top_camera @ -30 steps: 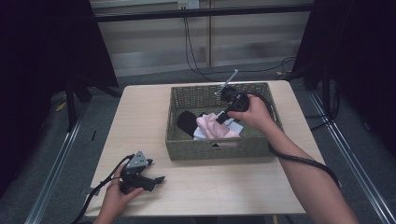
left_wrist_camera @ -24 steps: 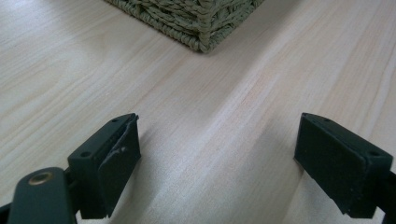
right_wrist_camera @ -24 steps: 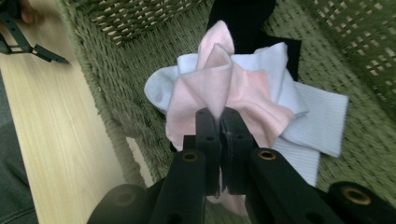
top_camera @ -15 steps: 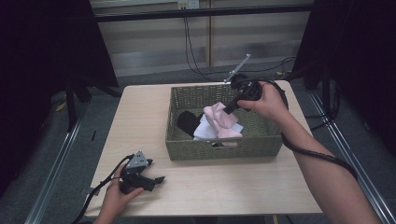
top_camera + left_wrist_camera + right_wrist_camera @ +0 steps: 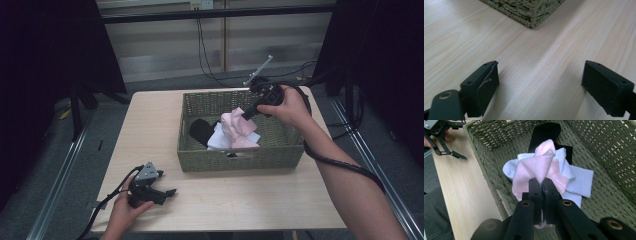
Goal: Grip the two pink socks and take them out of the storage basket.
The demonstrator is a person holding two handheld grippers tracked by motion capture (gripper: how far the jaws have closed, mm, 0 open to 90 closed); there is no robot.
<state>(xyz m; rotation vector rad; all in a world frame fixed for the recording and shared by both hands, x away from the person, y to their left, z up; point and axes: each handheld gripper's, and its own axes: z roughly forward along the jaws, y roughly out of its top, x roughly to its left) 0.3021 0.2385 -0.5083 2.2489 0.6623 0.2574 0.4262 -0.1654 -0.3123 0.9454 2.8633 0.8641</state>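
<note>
Pink sock [image 5: 541, 168] pinched in raised right gripper [image 5: 541, 185] above basket [image 5: 240, 159]; left gripper [image 5: 539, 87] wide open, empty.

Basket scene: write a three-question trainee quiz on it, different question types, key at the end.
1. True or false: the right tool is shut on the pink sock.
2. Where does the left tool rest?
A. in the basket
B. on the table, in front of the basket's left corner
C. on the floor
3. Fill in: besides the pink sock, the basket holds white socks and a ____ sock.

Key: 1 true; 2 B; 3 black.
</note>
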